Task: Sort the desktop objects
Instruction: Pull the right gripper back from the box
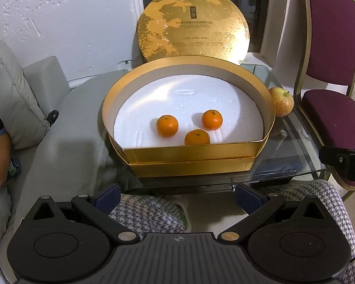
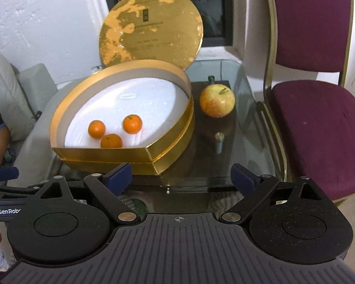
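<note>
Glass-topped counter [image 2: 253,127], transparent with rounded corners. A gold box [image 1: 191,163], D-shaped with one flat wall and a curved wall of smooth metallic card, occupies the counter's left half, its flat wall along the near edge. Its floor is white foam with a grainy surface. Three mandarins, round with glossy dimpled peel, rest on the foam toward the flat wall: left mandarin [image 1: 167,126], front mandarin [image 1: 197,137], right mandarin [image 1: 212,119]; close together, none touching. The round gold lid [image 1: 193,27], foil mottled and worn, stands tilted at the far edge against the wall behind. An apple [image 2: 217,100], yellow-red, stem up, sits on the glass just right of the box's curved wall, toward the far right corner. A maroon upholstered chair [image 2: 317,123] with brass-coloured frame stands beyond the right edge. Left hand-held gripper [image 1: 177,198]: blue-padded fingers spread wide, nothing between. Right hand-held gripper [image 2: 181,179]: fingers likewise apart and empty, short of the near edge.
</note>
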Available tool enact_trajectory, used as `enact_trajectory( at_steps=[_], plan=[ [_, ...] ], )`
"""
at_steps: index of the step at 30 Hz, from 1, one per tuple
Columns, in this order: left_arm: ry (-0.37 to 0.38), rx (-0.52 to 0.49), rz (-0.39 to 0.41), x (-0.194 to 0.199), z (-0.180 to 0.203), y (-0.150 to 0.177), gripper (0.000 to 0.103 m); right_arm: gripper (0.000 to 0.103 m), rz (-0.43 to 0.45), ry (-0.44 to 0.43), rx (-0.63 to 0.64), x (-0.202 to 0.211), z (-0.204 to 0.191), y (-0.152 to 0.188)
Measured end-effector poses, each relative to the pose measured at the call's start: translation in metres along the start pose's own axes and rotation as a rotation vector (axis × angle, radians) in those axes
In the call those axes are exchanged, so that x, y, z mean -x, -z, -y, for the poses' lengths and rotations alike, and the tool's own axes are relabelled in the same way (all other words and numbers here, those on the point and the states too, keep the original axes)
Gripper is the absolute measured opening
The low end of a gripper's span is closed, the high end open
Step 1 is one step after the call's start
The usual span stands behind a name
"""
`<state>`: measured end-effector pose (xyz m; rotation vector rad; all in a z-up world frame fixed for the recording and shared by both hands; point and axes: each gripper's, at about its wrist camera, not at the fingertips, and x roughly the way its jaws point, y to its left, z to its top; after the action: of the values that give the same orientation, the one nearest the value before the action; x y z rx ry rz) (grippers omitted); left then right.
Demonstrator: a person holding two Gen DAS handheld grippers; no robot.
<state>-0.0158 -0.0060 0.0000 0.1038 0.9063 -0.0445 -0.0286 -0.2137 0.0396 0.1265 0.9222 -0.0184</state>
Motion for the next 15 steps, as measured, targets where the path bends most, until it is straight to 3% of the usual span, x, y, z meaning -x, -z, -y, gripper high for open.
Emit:
enact_trajectory(
  at_steps=[15],
  plan=[
    [-0.006, -0.017, -0.011, -0.0033, 0.0052, -0.0007, 0.102, 0.095, -0.033, -0.002, -0.021, -0.0091, 0.0044, 0.0009]
  ],
)
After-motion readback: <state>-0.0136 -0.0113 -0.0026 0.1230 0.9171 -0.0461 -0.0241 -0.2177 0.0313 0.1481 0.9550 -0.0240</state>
